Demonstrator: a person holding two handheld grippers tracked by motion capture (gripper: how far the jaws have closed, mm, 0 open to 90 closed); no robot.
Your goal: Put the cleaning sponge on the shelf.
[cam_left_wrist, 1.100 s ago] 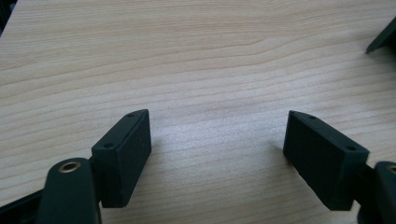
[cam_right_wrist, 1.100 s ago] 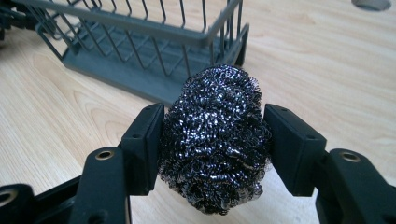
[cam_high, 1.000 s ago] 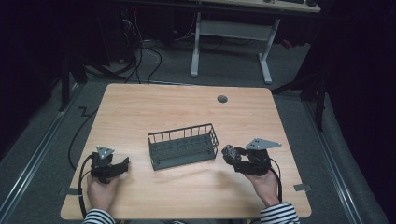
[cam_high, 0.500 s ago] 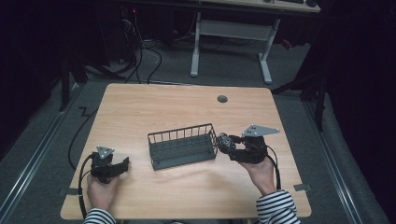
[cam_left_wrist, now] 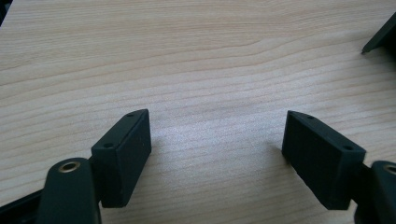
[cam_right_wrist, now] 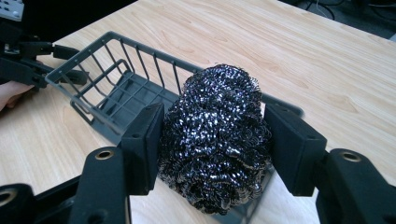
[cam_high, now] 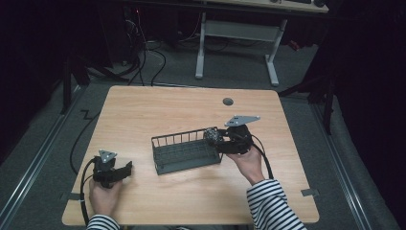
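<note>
Right gripper: we see the right gripper [cam_right_wrist: 212, 140] clenched on a dark, shiny steel-wool scouring ball [cam_right_wrist: 215, 135]; in its own view the two black jaws press the ball from both sides, and the ball bulges out above and below them.

Scouring ball: in the high view we find the scouring ball [cam_high: 211, 135] held above the table at the right-hand end of the basket, at about the level of the rim. From the right gripper view it sits over that near end wall; we cannot tell whether it touches the wire.

Basket: we see a dark grey, oblong wire basket [cam_high: 186, 152] with upright bars along its sides and a slatted floor, standing on the table near the middle, a little turned so its right end lies farther from the person. In the right gripper view the basket [cam_right_wrist: 107, 88] stretches away to the upper left.

Left gripper: we see the left gripper [cam_high: 111, 170] resting low on the table near the front left edge, well apart from the basket. In its own view the left gripper [cam_left_wrist: 215, 149] is released, its jaws standing wide with bare wood between them.

Hands: we see the right hand [cam_high: 249, 160] under its gripper and the left hand [cam_high: 103, 196] behind the other, both in striped sleeves.

Table: we see a pale wooden table [cam_high: 158, 108] with a small round dark grommet [cam_high: 228, 101] near its far edge.
</note>
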